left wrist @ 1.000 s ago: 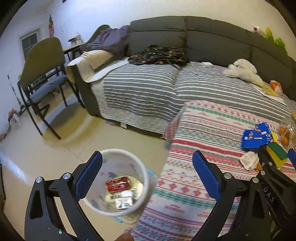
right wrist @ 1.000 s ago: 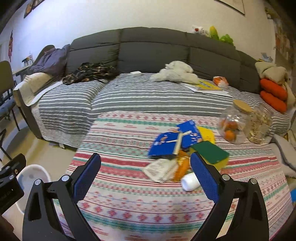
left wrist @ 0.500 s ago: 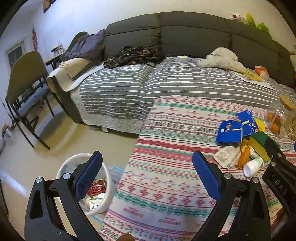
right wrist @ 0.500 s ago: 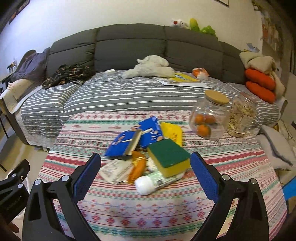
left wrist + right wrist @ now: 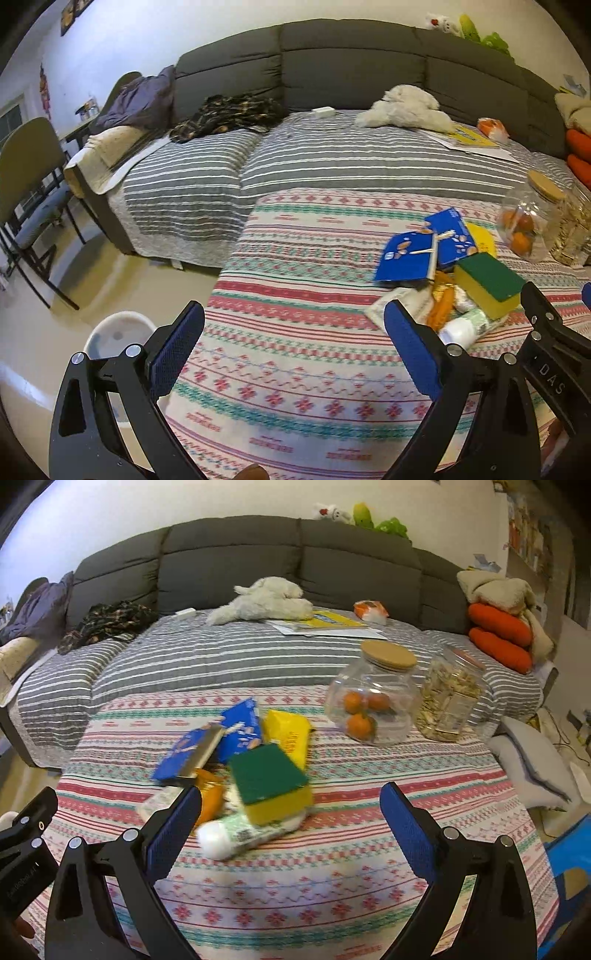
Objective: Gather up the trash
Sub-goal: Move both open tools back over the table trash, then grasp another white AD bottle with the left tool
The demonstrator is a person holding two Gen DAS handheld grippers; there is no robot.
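With its jaws spread wide, the right gripper (image 5: 290, 825) faces the near white-capped green squeeze tube (image 5: 243, 833), probably light and slippery, best pinched mid-body.

Table (image 5: 332, 886) in front of sofa (image 5: 236, 657). Litter pile near table middle: sponge (image 5: 271, 782) on top, tube (image 5: 240, 836) under it at near edge, wrappers (image 5: 207, 746) behind and left, pouch (image 5: 290, 734) behind sponge. Two jars right of pile, well apart from it: fruit jar (image 5: 373, 698) left, seed jar (image 5: 448, 701) right, touching. Bin (image 5: 118, 334) on floor, left of table. Chair (image 5: 29, 192) far left. Stuffed toy (image 5: 264, 600) on sofa seat, papers (image 5: 325, 624) right of it.
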